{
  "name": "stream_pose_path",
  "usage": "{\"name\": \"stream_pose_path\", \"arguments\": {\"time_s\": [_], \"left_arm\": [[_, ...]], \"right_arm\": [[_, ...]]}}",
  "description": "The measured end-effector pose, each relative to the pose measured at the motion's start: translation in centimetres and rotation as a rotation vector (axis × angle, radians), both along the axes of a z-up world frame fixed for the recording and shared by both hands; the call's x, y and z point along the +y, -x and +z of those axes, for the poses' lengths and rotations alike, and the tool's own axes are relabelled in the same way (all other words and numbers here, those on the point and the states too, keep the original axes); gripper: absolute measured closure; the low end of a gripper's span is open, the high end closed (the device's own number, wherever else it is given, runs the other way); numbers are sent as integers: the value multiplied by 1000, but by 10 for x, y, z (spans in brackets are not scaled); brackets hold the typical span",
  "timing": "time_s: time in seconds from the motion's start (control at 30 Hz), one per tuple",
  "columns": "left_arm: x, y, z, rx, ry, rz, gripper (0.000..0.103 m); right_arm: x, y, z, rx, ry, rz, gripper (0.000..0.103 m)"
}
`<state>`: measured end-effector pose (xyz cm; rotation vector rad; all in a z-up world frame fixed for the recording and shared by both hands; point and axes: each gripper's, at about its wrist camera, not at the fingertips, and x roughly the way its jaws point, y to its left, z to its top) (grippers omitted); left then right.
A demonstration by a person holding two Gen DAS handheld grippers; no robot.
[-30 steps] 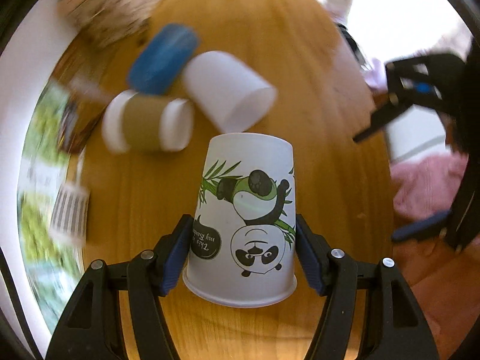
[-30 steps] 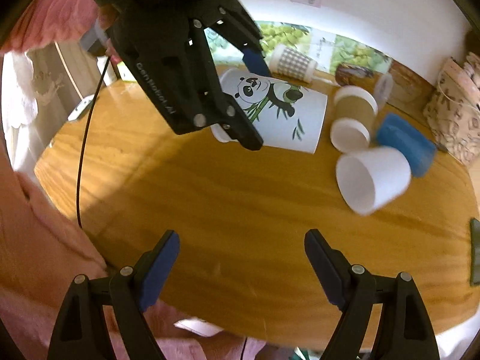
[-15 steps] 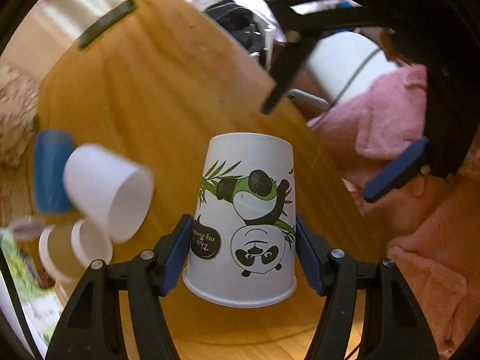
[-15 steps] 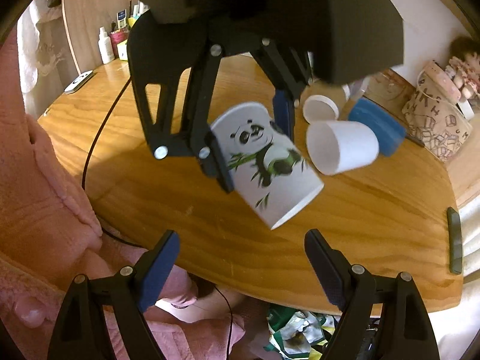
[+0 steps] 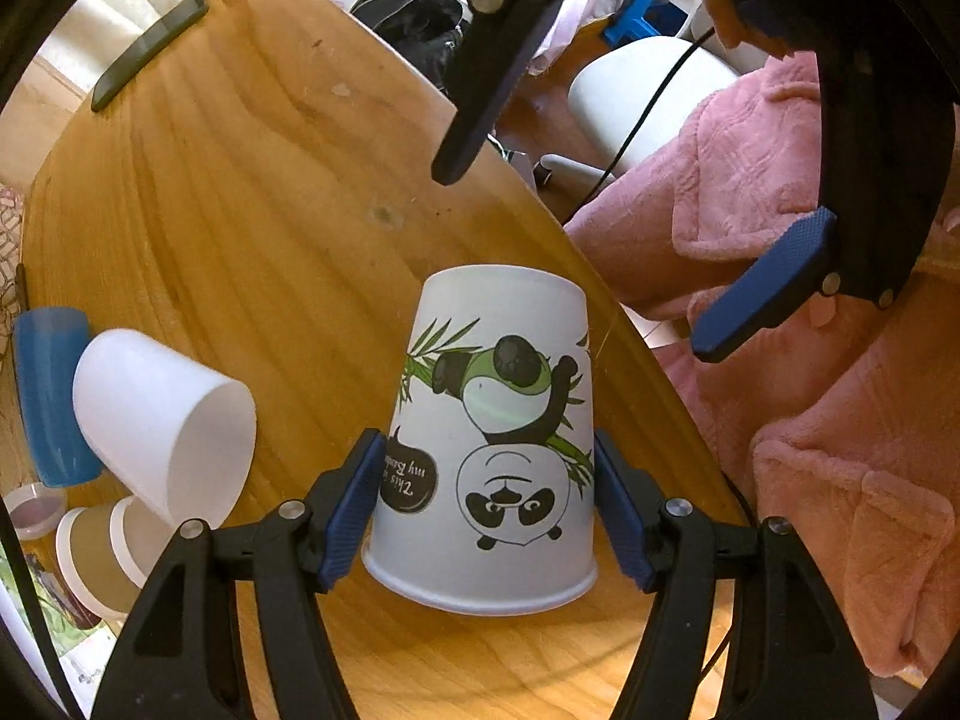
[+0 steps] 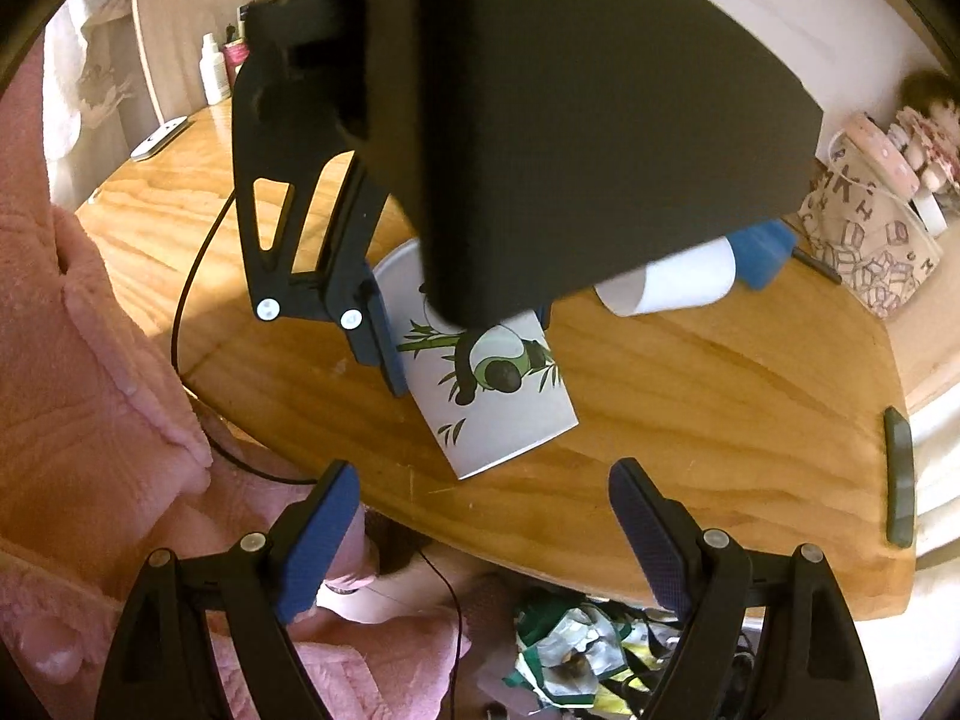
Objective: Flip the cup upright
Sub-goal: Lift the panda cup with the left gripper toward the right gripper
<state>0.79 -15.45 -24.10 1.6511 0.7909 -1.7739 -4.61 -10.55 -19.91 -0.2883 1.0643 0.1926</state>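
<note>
The left gripper (image 5: 486, 516) is pinching the panda cup (image 5: 489, 450) between its blue pads, which are pressing its sides near the rim, base pointing away from the tongs. The right gripper (image 6: 480, 534) is hanging spread wide, holding nothing — the cup's base is sitting just ahead of its fingertips. Below both, the wooden table (image 5: 252, 198) is curving to its near edge, with bare wood ahead of the left tongs. Left of them a plain white cup (image 5: 162, 420) is lying on its side. Only the right wrist view is showing the cup tilted, clear of the tabletop — the left gripper's body is hiding its rim there.
</note>
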Motion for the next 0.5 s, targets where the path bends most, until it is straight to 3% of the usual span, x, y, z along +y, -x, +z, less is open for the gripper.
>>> {"name": "stream_pose_path", "arguments": {"time_s": [0.17, 0.3, 0.5], "left_arm": [[6, -11, 10, -23, 30, 81, 22], [17, -19, 23, -17, 60, 121, 21], [32, -34, 47, 4, 118, 279, 21]], "right_arm": [[-1, -3, 4, 4, 7, 49, 17], [1, -7, 8, 12, 14, 100, 17], [5, -14, 11, 11, 18, 169, 17]]}}
